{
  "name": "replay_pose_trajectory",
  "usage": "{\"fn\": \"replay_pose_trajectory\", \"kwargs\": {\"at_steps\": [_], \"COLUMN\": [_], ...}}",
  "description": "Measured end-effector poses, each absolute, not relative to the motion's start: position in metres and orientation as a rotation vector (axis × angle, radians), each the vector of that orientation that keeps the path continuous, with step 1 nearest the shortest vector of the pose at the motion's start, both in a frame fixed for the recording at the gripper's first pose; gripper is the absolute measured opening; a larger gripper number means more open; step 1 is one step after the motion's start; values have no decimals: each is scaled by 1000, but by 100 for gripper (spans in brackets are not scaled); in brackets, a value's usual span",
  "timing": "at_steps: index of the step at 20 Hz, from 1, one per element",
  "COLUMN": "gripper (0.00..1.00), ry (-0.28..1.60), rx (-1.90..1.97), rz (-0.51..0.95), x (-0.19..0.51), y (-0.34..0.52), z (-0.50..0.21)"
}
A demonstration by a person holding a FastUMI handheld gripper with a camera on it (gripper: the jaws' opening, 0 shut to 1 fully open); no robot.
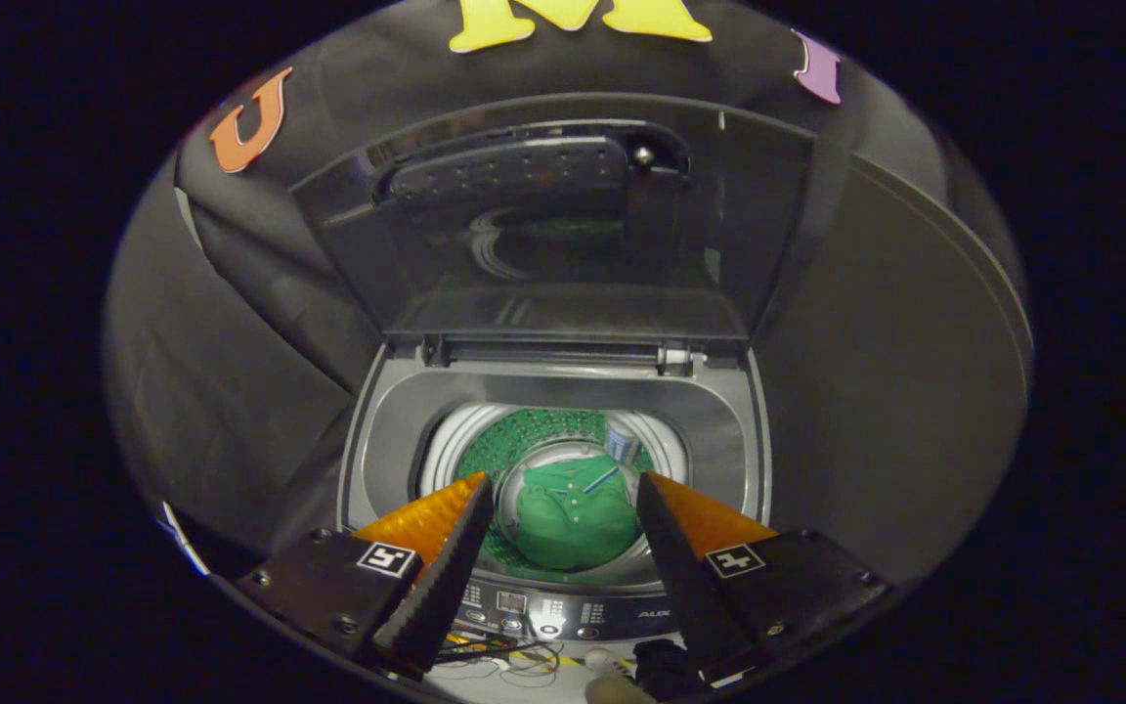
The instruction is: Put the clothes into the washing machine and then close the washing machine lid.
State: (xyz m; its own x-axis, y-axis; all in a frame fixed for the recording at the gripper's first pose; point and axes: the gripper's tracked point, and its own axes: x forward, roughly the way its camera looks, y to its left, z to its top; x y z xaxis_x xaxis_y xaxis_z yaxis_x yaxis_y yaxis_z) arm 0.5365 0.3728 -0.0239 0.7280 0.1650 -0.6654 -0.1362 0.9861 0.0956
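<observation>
The gripper (563, 489) hangs above a top-loading washing machine (372, 460), fingers spread wide and holding nothing. Below and between them, green clothes (575, 518) lie in the drum. Beyond, the lid (563, 225) stands raised upright.

I see black cloth (231, 323) draped as the booth wall behind and to both sides. Low down, near me, thin tangled wires (499, 653) lie on a pale floor (524, 684) crossed by a yellow stripe (563, 661).
</observation>
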Motion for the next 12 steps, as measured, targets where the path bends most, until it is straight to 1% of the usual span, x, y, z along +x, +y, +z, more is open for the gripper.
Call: {"fn": "replay_pose_trajectory", "kwargs": {"at_steps": [3, 12], "gripper": [93, 93], "ry": [659, 397], "rx": [17, -28], "rz": [178, 205], "x": [543, 567], "y": [372, 382], "z": [4, 120]}}
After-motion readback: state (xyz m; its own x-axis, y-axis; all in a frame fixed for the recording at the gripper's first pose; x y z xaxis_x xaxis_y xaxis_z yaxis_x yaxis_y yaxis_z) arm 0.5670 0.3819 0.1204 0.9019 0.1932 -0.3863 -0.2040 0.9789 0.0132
